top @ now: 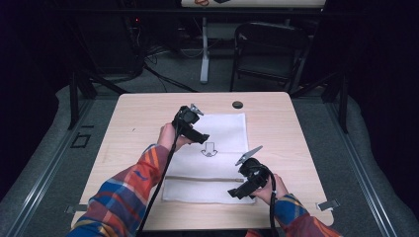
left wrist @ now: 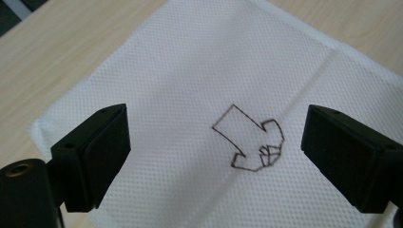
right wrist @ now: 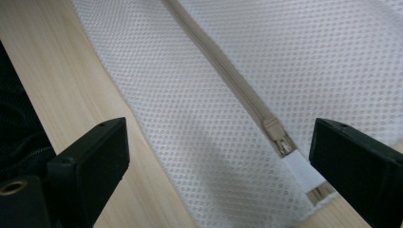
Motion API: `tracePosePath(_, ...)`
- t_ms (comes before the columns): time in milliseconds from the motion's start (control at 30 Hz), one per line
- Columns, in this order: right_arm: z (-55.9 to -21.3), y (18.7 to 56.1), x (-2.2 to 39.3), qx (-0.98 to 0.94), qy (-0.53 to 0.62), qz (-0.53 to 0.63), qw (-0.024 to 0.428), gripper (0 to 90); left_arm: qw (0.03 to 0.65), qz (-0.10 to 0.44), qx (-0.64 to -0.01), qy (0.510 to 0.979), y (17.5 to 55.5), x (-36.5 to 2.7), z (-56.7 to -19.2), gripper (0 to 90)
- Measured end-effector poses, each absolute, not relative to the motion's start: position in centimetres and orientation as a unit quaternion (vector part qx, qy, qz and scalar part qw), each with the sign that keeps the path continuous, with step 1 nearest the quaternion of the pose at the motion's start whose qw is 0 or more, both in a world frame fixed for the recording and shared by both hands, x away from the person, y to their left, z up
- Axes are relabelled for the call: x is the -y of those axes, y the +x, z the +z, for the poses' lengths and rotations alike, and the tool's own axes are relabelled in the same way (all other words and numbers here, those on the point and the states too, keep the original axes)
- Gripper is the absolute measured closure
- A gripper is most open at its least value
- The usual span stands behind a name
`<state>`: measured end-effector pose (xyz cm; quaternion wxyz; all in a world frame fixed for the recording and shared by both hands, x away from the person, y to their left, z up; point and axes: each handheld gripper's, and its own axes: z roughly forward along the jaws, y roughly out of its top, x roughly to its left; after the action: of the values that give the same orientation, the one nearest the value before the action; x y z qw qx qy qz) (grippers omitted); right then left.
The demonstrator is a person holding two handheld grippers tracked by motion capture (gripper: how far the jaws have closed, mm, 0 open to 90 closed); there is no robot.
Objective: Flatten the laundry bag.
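Dim room, grey floor (top: pixel 163 79), dark folding chair (top: pixel 269 49) behind – white table leg (top: pixel 204 49), black side walls

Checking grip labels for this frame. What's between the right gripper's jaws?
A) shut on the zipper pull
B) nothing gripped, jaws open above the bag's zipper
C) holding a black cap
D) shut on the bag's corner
B: in the right gripper view, the right gripper has its jaws standing wide apart, with the zipper pull of the white mesh bag lying untouched below them.

The mesh bag (top: pixel 217 153) is white woven cloth, matt and dimpled with fine holes. Along its near edge runs a beige cloth zipper (right wrist: pixel 223 71) with a metal pull. Under the bag, the bench (top: pixel 138 118) is pale, smooth, matt wood grain.
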<state>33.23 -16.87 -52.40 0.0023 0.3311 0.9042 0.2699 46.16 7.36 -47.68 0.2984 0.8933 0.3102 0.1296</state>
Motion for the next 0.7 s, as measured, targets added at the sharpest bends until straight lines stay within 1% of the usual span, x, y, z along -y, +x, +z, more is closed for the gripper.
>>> tracePosePath(200,-52.1,33.6,17.8,-0.901,0.340,0.269,0.014,6.6,0.305,0.118,-0.304,0.895,44.0,-8.2,-48.6,8.5)
tracePosePath(367,-52.1,33.9,18.3,-0.902,0.340,0.264,0.023,7.4,0.307,0.107,-0.300,0.897,42.9,-8.6,-49.2,7.9)
tracePosePath(700,-52.0,34.0,18.8,-0.898,0.345,0.271,0.029,10.2,0.311,0.104,-0.293,0.898,41.3,-8.7,-50.0,7.6)
